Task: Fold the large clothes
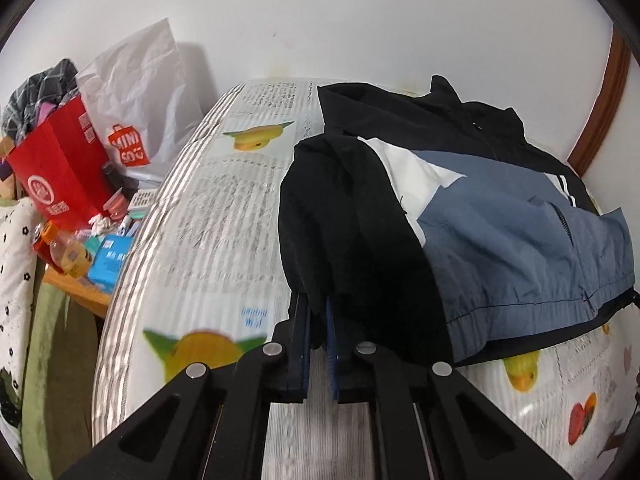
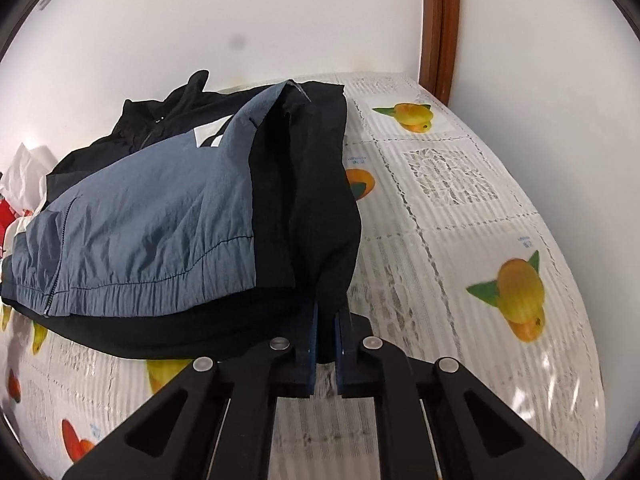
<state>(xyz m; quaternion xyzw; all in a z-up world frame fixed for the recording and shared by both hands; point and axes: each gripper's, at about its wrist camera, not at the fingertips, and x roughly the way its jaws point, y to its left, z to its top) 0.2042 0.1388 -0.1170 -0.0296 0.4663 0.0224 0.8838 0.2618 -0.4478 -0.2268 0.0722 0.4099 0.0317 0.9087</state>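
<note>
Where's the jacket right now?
The jacket lies on the fruit-print bed cover, its black side edges pinched by the left gripper and right gripper.

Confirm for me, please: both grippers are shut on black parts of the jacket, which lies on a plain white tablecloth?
Not quite: the tablecloth is not plain but printed with fruit and text, as both wrist views show. The left gripper and right gripper are indeed shut on black parts of the jacket.

surface: fruit-print tablecloth (image 1: 224, 216) | on it: black-and-blue jacket (image 1: 500, 224)
</note>
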